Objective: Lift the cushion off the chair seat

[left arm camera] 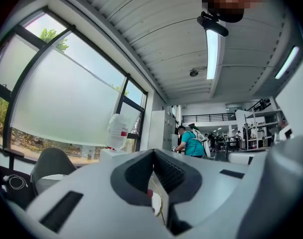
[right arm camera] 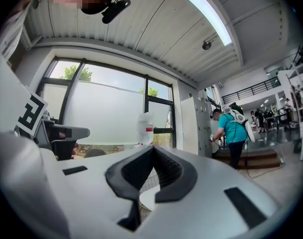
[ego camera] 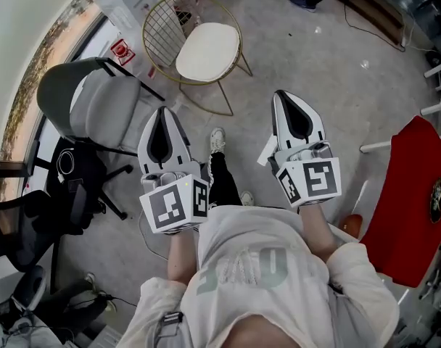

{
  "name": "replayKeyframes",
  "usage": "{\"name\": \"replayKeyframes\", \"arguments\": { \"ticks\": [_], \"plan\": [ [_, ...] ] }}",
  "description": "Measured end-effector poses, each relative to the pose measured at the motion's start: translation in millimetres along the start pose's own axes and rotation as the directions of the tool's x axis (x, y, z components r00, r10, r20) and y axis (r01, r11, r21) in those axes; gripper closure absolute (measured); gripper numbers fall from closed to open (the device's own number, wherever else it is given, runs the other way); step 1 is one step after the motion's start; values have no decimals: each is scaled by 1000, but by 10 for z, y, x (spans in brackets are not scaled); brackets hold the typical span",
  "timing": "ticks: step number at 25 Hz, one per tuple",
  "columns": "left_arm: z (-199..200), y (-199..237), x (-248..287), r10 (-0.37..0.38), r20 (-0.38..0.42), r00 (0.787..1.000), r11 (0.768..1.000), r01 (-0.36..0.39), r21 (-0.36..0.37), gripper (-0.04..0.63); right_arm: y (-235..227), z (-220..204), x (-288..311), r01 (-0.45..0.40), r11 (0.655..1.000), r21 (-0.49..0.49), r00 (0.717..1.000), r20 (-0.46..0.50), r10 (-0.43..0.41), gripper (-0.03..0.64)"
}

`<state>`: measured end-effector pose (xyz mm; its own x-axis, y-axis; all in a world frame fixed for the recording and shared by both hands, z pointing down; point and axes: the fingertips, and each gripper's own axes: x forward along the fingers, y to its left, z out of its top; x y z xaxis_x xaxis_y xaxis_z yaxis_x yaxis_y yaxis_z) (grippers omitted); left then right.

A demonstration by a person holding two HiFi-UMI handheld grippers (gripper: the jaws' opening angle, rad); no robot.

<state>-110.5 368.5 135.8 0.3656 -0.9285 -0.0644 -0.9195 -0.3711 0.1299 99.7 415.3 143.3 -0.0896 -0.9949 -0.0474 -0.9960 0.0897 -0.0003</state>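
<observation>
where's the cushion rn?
Head view, top centre: the cream cushion lies on the seat of the gold wire chair, right of the grey office chair, ahead of the left gripper and right gripper.
</observation>
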Motion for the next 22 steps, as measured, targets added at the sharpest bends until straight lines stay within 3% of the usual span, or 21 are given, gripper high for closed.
{"name": "replayKeyframes", "arguments": {
  "ticks": [4, 8, 16, 22],
  "plan": [
    [-262, 208, 629, -27, -42, 999, 999, 27, -22, 581, -22, -115, 567, -1, 1000, -29, 1000, -24, 0, 600],
    [-182, 475, 1501, -57, -10, 998, 997, 56, -43, 581, -108, -27, 1419, 1, 998, -65, 1000, 3, -1, 600],
    [-132, 984, 3083, -101, -49, 994, 994, 100, -34, 581, -200, -47, 3053, 0, 999, -44, 1000, -31, -2, 600],
    [-170, 1182, 3786, -128, -79, 989, 990, 123, -62, 581, -355, -134, 3775, 32, 999, 2, 999, -39, -32, 600]
  ]
}}
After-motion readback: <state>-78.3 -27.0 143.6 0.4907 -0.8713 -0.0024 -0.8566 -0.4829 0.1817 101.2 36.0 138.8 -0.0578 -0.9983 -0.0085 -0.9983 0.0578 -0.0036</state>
